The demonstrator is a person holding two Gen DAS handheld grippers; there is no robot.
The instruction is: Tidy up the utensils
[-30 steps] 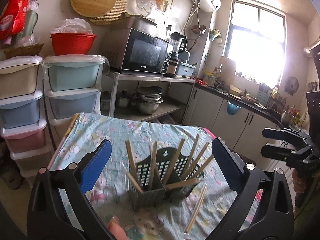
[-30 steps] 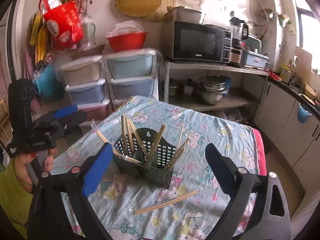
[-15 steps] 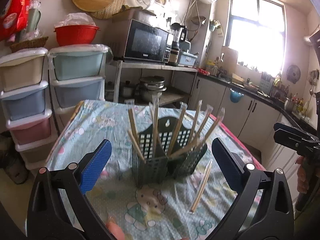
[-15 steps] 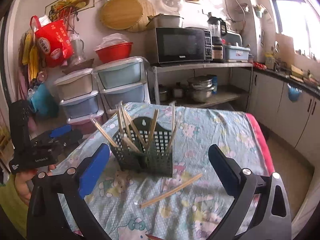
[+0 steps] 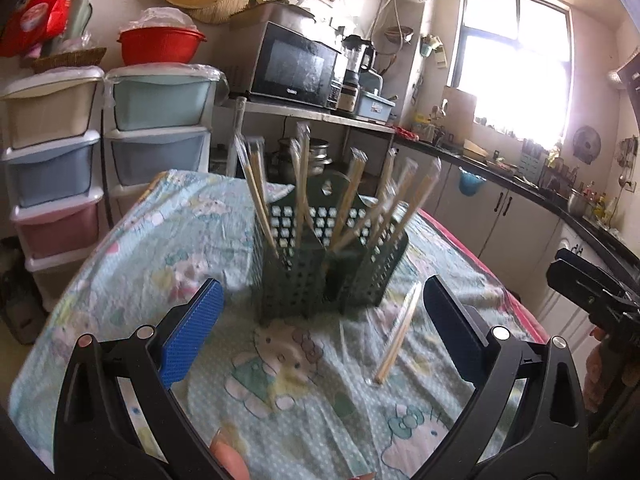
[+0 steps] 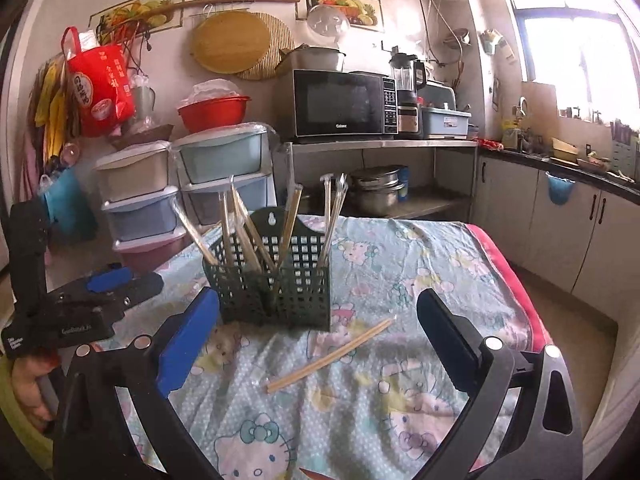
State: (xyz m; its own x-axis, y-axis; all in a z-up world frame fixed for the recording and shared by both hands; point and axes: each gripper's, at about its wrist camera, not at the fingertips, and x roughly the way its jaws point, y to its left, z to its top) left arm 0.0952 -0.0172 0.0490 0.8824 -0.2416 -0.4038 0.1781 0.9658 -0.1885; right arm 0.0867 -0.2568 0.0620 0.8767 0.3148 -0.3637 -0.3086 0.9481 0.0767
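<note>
Both grippers are spread wide and carry nothing: our left gripper [image 5: 320, 328] hangs low over the tablecloth [image 5: 168, 240] facing the dark green utensil holder [image 5: 320, 264], and our right gripper [image 6: 318, 336] frames the same holder [image 6: 276, 284] from the other side. Against the views of a second ago, we have dropped both cameras toward the table: the holder then sat small and seen from above, and now it stands tall and close in front of us, with its wrapped chopsticks [image 5: 348, 208] fanning up past the microwave [image 5: 296, 68] in the left view. That view is smeared, so we judge the left hand to be moving at this instant. The contents have not changed: the sticks lean out of the holder's compartments at the same mixed angles, and one wrapped pair of chopsticks [image 6: 332, 354] lies flat on the cloth just beside the holder, in the same place relative to it. In the left view that loose pair [image 5: 396, 340] runs between our fingers, nearer the right one. We read the descent as an approach to this last stray piece; the sorting looks nearly finished, with this pair left to lift and stand in the holder. Its thin plastic sleeve on soft cloth may slip, so a low, square pinch seems wise.
</note>
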